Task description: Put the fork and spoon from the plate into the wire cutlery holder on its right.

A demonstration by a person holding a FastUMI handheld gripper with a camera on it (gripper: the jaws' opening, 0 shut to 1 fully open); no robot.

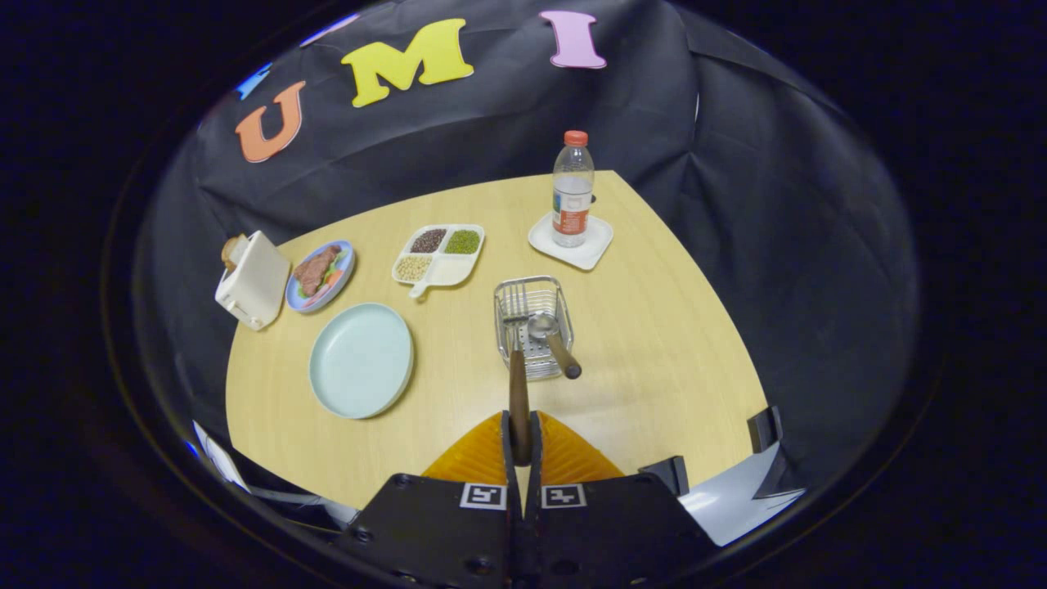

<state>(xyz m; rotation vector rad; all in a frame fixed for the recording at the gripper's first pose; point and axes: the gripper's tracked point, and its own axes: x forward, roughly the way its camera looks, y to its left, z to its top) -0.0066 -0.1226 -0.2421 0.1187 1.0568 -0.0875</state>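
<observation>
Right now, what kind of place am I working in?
Probably a staged dining setup in a recording booth: a wooden table against a black cloth wall, set with a food plate and water bottle. The claw is shut on the fork, held over the wire holder.

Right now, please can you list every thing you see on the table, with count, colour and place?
fork: 1, brown handle, head inside holder, handle between the tongs
spoon: 1, brown handle, leaning in holder
wire cutlery holder: 1, silver, just ahead of tongs
plate: 1, pale blue, left of holder
divided tray: 1, white, holds beans
food plate: 1, blue
toaster: 1, white
bottle: 1, clear, orange cap, on white coaster
tongs: 1, shut on fork handle
</observation>
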